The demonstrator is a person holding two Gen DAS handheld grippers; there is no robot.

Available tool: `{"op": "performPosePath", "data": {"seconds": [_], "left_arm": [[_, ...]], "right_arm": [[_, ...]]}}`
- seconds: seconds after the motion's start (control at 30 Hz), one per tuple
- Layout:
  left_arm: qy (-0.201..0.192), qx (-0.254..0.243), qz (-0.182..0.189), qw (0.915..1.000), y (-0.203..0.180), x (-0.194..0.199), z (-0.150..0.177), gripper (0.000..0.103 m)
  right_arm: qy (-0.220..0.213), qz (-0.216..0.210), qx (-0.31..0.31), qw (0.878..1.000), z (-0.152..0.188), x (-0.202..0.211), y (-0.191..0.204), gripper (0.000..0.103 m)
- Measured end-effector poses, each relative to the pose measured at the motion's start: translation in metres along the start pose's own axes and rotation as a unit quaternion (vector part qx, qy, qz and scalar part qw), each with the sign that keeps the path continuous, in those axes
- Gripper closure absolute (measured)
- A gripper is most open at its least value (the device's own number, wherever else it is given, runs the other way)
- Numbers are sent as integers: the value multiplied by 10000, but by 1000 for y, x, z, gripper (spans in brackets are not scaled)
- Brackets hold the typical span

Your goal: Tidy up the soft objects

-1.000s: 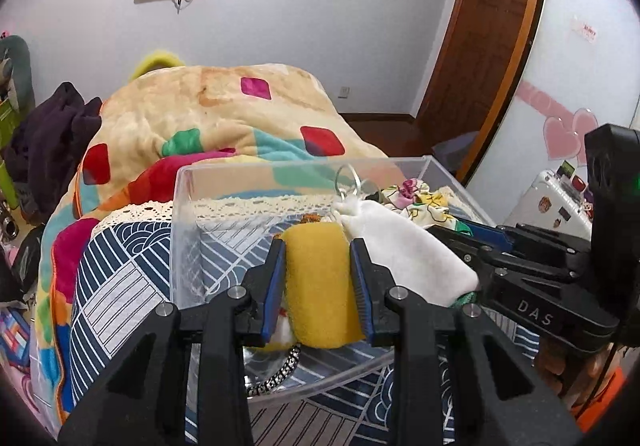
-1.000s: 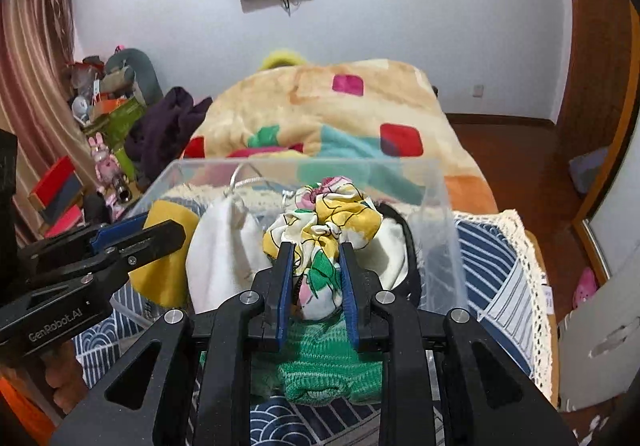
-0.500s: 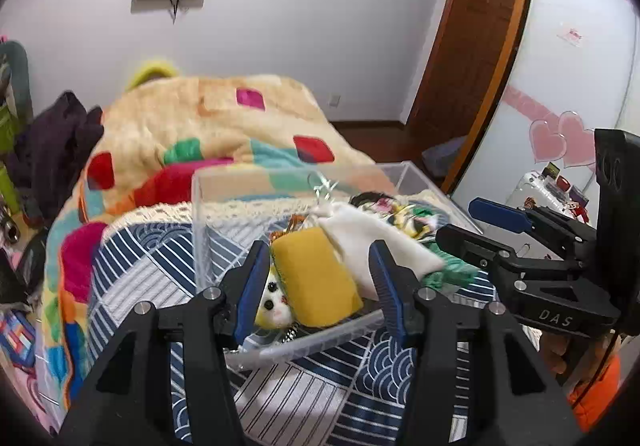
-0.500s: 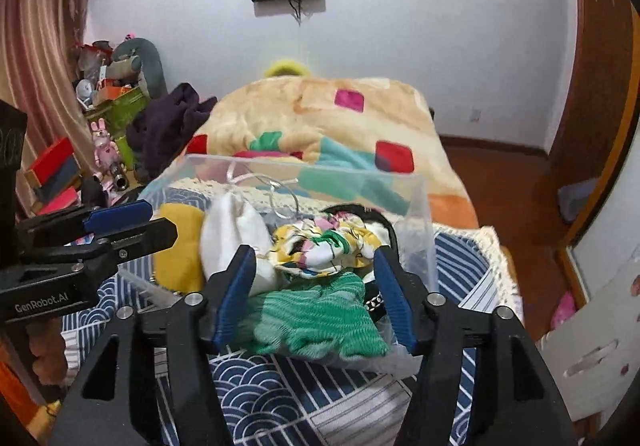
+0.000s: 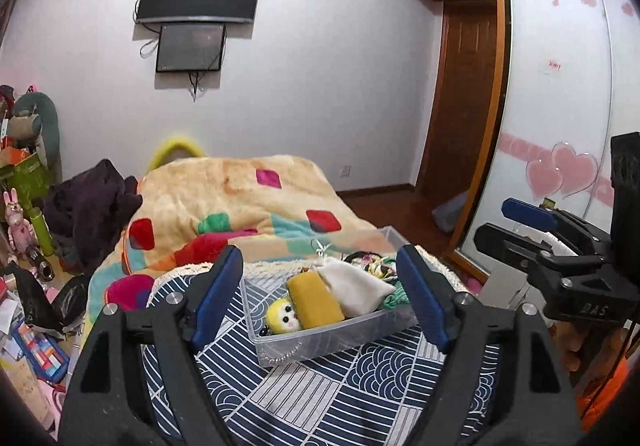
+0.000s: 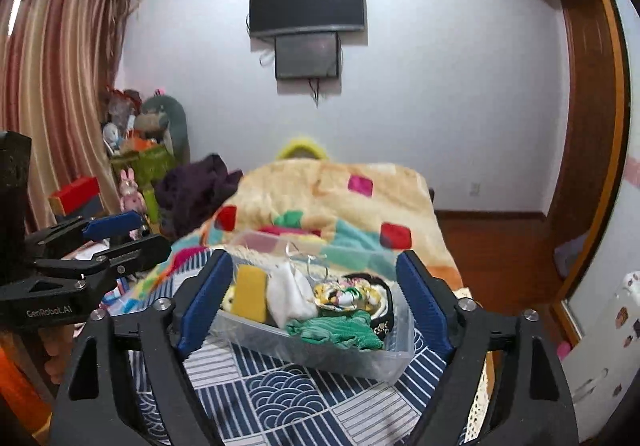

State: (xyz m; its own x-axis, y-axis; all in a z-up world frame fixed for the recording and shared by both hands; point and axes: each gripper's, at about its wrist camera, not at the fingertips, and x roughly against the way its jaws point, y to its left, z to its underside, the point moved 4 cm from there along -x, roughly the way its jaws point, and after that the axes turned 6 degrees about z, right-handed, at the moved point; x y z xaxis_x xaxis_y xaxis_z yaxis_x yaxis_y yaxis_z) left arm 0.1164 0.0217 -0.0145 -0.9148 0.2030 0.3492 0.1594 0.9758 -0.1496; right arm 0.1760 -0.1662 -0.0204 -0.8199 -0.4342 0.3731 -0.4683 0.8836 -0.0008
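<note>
A clear plastic bin (image 5: 332, 336) (image 6: 320, 352) sits on a blue patterned cloth (image 5: 340, 394). In it lie a yellow plush with a face (image 5: 282, 316), a mustard pouch (image 5: 316, 300) (image 6: 250, 292), a white pouch (image 5: 352, 284) (image 6: 290, 296), a floral scrunchie (image 6: 344, 294) and a green knit piece (image 6: 336, 330). My left gripper (image 5: 320, 298) is open and empty, pulled back above the bin. My right gripper (image 6: 312, 302) is open and empty too, back from the bin. Each gripper shows at the edge of the other's view.
A bed with a colourful blanket (image 5: 240, 206) lies behind the bin. Dark clothes (image 5: 92, 202) and toy clutter (image 5: 24, 206) are at the left. A wardrobe with heart stickers (image 5: 560, 174) and a wooden door (image 5: 460, 106) stand at the right.
The left gripper let go of the mustard pouch and the right let go of the floral scrunchie. Both opened wide and drew back and up from the bin.
</note>
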Motion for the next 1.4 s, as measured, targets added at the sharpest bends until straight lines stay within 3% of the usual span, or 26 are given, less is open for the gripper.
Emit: {"op": "performPosePath", "data": {"seconds": [0.1,0.3,0.73,1.4], "left_arm": [[-168,-1,-16,9999,-2,15,-2,8],[-479,-135,-124,9987,-11,39,-2,2],[-788,-280,-168,9964,-27,61,5,0],[-836,-377,-231,9955,-31,62,7,0]], "right_arm": [[-197,29,26,9998,-3,12,3,14],[-483,-22,8,9988,-3,30,10,3],[-733,52,-203,9971,3,45,14,0],[-812,-4,-300,9962,6,54,12,0]]}}
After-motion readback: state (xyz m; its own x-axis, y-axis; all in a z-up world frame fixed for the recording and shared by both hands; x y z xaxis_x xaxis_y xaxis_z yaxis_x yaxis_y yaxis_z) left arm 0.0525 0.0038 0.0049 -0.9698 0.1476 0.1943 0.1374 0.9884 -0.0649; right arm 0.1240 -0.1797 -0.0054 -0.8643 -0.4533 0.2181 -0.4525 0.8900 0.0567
